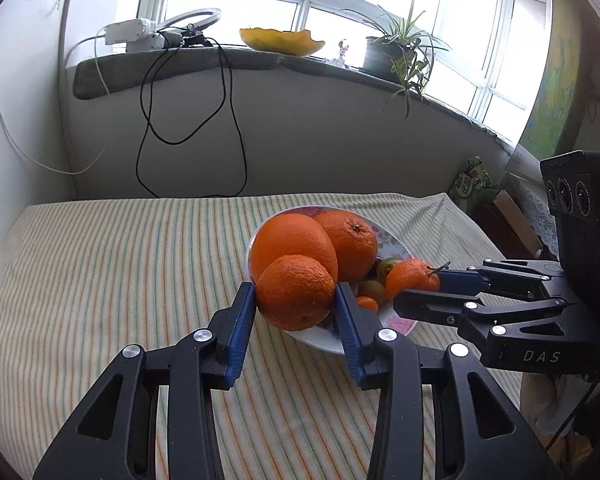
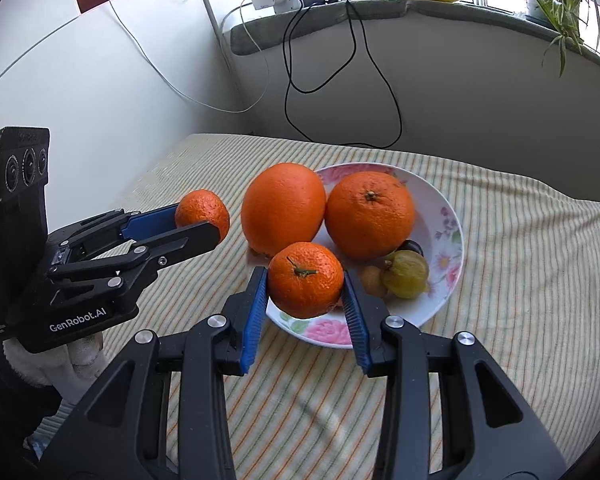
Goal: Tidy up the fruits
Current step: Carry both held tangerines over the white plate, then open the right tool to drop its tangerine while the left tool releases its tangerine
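Left gripper [image 1: 295,300] is pinching a bumpy orange mandarin [image 1: 294,292] between its blue ribbed pads, jaws pressing on both sides, fruit hanging over the near rim of the white floral china plate [image 1: 320,338]. Right gripper [image 2: 306,292] is doing the same with a second small orange mandarin with a green stem [image 2: 306,279], jaws clamping it just above the plate's near edge. Plate is sitting on the worktop covered by a green-and-orange striped cloth [image 2: 520,280]. On the plate: a big smooth orange [image 2: 283,208] leaning over the left rim, a second large round orange [image 2: 370,214] touching it, plus a yellow-green wrinkly small fruit [image 2: 405,274] and a small brown fruit [image 2: 372,280] beside it. A white-gloved hand [image 2: 52,364] is holding the left gripper.
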A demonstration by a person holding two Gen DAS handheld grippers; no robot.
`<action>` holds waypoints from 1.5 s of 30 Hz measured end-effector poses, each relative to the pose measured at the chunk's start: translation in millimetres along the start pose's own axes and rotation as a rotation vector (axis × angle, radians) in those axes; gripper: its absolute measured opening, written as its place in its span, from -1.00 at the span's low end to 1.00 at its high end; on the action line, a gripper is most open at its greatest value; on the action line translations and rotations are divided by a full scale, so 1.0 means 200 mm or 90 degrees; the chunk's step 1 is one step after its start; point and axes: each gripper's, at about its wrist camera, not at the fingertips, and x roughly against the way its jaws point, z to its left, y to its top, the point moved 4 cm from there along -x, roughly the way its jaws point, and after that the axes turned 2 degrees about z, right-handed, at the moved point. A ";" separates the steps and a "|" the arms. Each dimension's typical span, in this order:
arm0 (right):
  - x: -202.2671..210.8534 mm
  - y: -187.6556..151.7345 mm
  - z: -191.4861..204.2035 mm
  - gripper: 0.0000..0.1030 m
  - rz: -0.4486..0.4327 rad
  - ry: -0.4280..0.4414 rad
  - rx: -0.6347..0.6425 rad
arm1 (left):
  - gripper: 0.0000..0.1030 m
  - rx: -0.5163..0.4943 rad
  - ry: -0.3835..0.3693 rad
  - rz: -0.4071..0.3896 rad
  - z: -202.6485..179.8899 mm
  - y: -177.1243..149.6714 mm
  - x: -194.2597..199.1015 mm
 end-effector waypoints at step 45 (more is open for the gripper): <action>-0.06 -0.03 -0.29 -0.24 0.021 -0.049 -0.039 | -0.24 -0.067 -0.028 0.040 -0.27 0.02 -0.24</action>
